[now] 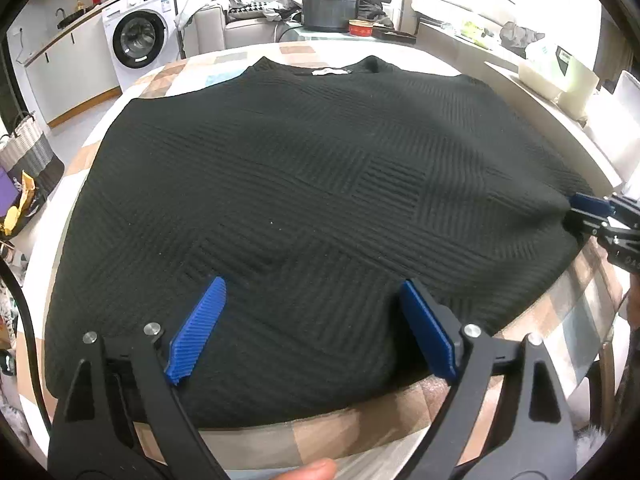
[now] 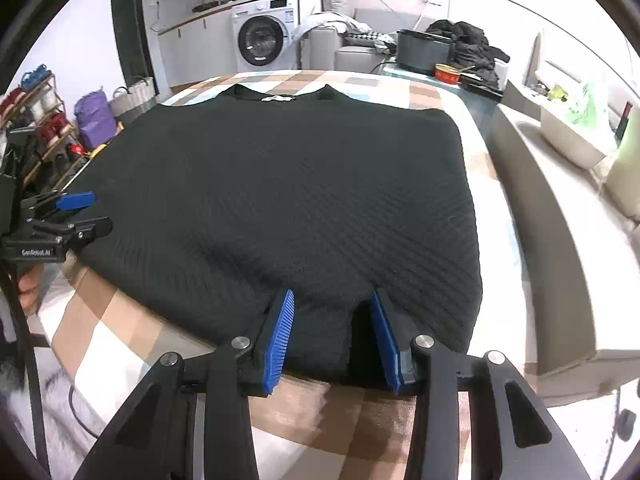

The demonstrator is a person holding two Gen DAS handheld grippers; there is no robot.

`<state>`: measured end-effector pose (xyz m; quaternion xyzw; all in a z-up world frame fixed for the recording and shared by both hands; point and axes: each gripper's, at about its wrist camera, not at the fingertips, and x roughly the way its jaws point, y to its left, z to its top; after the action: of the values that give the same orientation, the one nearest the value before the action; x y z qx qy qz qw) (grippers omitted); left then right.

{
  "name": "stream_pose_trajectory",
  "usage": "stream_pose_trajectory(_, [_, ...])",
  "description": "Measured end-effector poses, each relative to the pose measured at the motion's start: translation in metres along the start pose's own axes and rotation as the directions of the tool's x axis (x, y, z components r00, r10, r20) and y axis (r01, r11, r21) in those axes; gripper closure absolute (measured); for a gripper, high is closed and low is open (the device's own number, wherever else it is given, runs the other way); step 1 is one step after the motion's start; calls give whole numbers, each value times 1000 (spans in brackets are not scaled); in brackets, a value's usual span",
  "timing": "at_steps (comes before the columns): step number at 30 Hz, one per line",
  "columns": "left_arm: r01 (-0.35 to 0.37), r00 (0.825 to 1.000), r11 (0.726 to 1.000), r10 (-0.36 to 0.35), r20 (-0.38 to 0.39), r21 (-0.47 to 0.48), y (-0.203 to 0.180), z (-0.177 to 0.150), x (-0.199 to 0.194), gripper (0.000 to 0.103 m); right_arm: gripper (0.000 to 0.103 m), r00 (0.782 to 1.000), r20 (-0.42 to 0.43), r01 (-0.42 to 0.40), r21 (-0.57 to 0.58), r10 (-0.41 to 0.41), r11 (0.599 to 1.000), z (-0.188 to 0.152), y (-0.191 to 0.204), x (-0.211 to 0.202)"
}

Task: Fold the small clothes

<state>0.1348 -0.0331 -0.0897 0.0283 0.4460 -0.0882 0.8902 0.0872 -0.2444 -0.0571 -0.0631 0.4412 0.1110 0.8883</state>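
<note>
Left claw [image 1: 312, 328]: its blue pads stood wide apart above the near hem of the black sweater [image 1: 304, 200], with nothing pinched between them; whether the tips touched the knit could not be told. Right claw [image 2: 332, 340]: its jaws were partly closed, with a raised fold of the sweater's hem between the blue pads [image 2: 280, 336]; whether the pads pressed on the fold could not be told.

The sweater lay flat and spread out on the bench [image 2: 120, 328], which was covered with a checked cloth; its collar and white label [image 1: 331, 71] were at the far end, away from both claws. In the left wrist view the right claw appeared at the sweater's right edge; in the right wrist view the left claw appeared at its left near corner, with part of a hand [image 2: 30, 288] below it.

Beyond the sweater's collar stood a washing machine [image 2: 266, 38], a sofa strewn with clothing, and a dark round container [image 1: 330, 12] with a red bowl [image 1: 361, 27] just beside it. To the sweater's right, a pale tub [image 2: 576, 136] held a green-printed bag. To its left stood woven baskets [image 2: 134, 94].
</note>
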Motion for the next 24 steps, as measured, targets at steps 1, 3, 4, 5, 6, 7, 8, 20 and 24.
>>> stream_pose_trajectory(1, [2,1000,1000,-2,0,-1,0,0,-1,15,62,1000,9,-13,-1,13,1000,4,4,-1])
stream_pose_trajectory(3, [9,1000,1000,-9,1,-9,2,0,-1,15,58,997,40,-62,1,62,998,11,12,-3])
stream_pose_trajectory(4, [11,1000,1000,-11,1,-9,2,0,-1,15,54,996,46,-78,1,78,997,16,18,-1])
stream_pose_trajectory(5, [11,1000,1000,-11,-1,-9,3,1,-1,15,54,994,47,-95,1,94,996,21,23,3])
stream_pose_trajectory(6, [11,1000,1000,-11,0,-10,3,1,-1,15,54,993,47,-107,3,107,994,26,29,8])
stream_pose_trajectory(7, [10,1000,1000,-10,0,-9,3,0,0,15,54,992,47,-118,0,118,993,30,34,12])
stream_pose_trajectory(8, [8,1000,1000,-8,-1,-7,3,0,0,15,54,990,45,-130,-9,131,991,35,39,18])
stream_pose_trajectory(20, [9,1000,1000,-9,-6,-1,4,3,4,12,49,995,-4,-98,-105,98,990,46,69,60])
stream_pose_trajectory(24, [9,1000,1000,-9,-10,-5,5,4,6,11,49,995,-5,-97,-105,97,990,41,65,57])
